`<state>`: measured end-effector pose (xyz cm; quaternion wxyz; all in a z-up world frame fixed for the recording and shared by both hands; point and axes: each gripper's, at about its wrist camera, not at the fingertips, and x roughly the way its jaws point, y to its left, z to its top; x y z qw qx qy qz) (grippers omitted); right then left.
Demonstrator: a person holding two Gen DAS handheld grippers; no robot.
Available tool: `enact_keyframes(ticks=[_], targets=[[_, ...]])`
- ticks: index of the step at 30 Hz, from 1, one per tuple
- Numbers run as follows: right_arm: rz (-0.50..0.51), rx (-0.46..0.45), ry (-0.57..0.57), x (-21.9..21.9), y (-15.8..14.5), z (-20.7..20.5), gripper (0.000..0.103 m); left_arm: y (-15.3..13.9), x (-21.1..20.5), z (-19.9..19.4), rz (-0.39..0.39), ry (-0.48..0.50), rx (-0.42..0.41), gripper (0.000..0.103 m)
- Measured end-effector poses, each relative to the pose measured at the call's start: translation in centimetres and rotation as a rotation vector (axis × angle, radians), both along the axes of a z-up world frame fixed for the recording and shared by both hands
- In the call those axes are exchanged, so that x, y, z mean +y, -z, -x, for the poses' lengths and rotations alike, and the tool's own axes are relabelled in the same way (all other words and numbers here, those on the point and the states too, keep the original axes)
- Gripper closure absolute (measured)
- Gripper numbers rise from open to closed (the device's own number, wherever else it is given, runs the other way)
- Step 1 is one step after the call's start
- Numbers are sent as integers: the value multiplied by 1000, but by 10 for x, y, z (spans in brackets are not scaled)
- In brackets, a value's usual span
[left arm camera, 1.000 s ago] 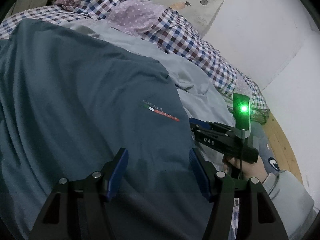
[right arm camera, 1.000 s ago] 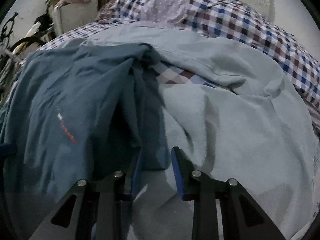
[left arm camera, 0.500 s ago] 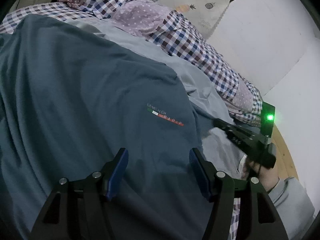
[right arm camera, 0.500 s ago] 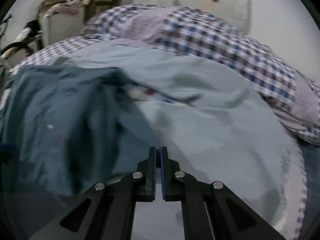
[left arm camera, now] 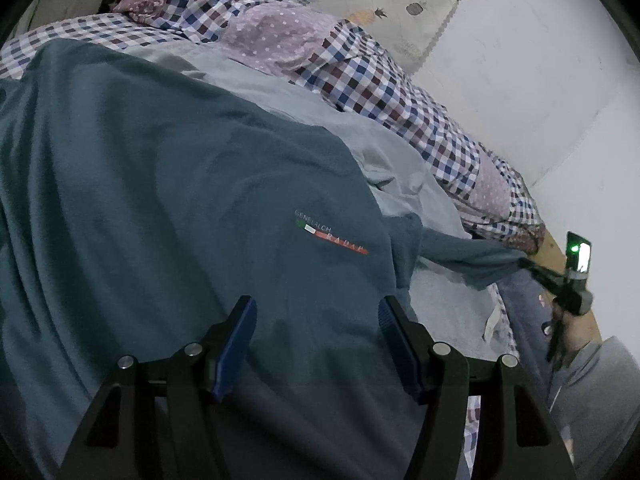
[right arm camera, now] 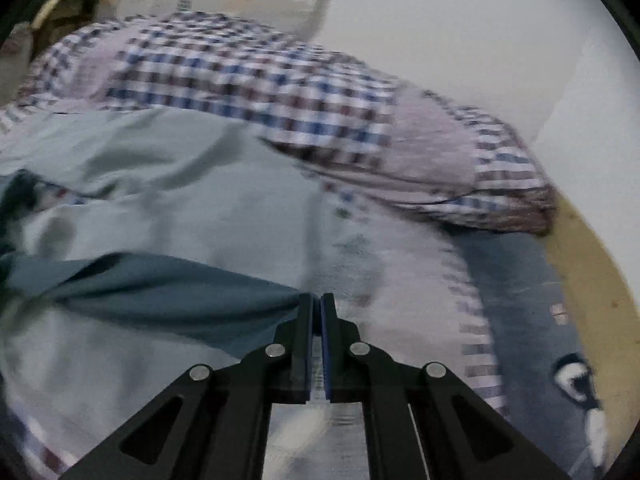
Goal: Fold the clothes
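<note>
right claw [right arm camera: 316, 308] clamped tight on a sleeve [right arm camera: 168, 292] of the teal shirt [left arm camera: 168, 208], sleeve drawn out taut and sideways from the shirt body, away from the chest logo [left arm camera: 332, 236]. left claw [left arm camera: 316, 332] spread wide, empty, hovering low over the shirt just below the logo, touching or not impossible to tell. shirt spread flat across the bed, lying on a pale grey-green sheet [left arm camera: 404, 168], with the checked quilt [left arm camera: 380, 92] bunched beyond the logo toward the wall [left arm camera: 520, 80]. likely risks, as judgement: pulling the sleeve further with nothing pinning the body could drag the whole shirt toward the bed edge and wrinkle the laid-out front; a thin pinch of cloth could slip out of the right claw mid-fold; pale sheet beneath could get snagged along with the sleeve and lift too; folding the sleeve back over the logo unevenly could leave a crooked edge. hard to make out: right wrist view smeared by motion, so how much fabric sits between the pads stays unclear; far sleeve, collar and hem all outside view; near part of the shirt hidden under the left claw's frame; right claw in the left wrist view small and dim beside its green light [left arm camera: 575, 248], with only a grey sleeve cuff [left arm camera: 596, 364] of the person showing.
</note>
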<state>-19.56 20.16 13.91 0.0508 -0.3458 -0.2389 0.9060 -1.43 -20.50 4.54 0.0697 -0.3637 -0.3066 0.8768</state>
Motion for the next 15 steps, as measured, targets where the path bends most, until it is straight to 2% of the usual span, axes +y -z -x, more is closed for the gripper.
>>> enact_keyframes(ticks=[5, 10, 12, 15], targets=[[-74, 41, 131, 67, -34, 10, 102, -1, 6, 0, 22, 10, 11, 36], [-85, 105, 244, 130, -69, -6, 102, 1, 10, 2, 43, 19, 6, 36], [-85, 115, 294, 153, -71, -17, 102, 4, 13, 3, 52, 23, -4, 36], [-62, 88, 374, 188, -57, -33, 102, 5, 17, 3, 69, 29, -17, 36]])
